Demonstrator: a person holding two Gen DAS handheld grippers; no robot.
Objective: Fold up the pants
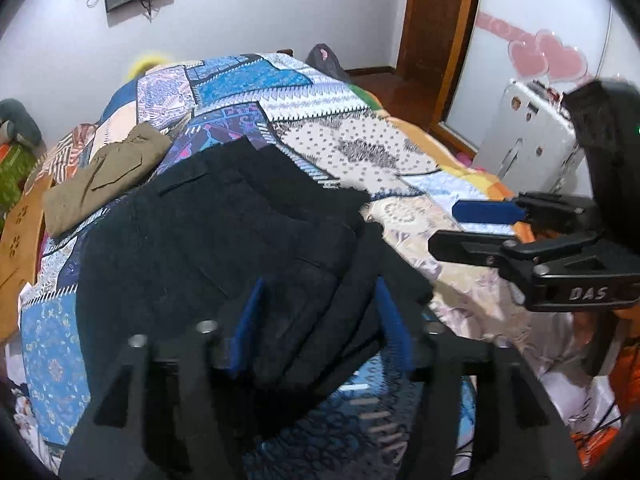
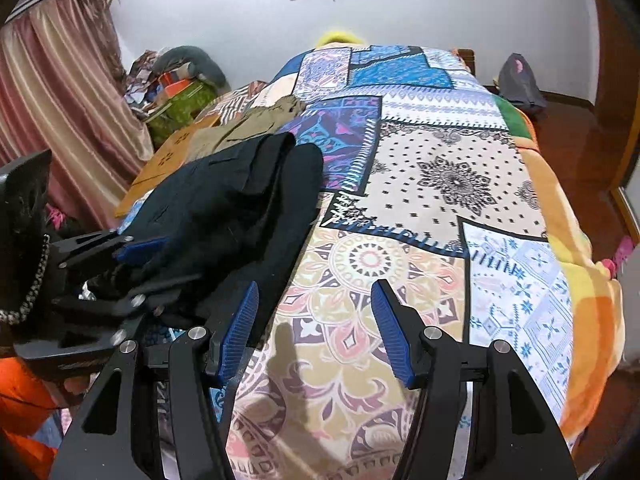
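Observation:
Black pants lie folded in layers on the patchwork bedspread. My left gripper has its blue pads on either side of the near folded edge of the pants, with a wide gap between them. My right gripper is open and empty, hovering over the bare bedspread just right of the pants. It shows in the left wrist view to the right. The left gripper shows at the left of the right wrist view, at the near end of the pants.
Folded khaki pants lie beyond the black ones, at the bed's left side. An orange board leans at the left edge. A wooden door, a white panel and wood floor lie to the right. Curtains and clutter stand at the left.

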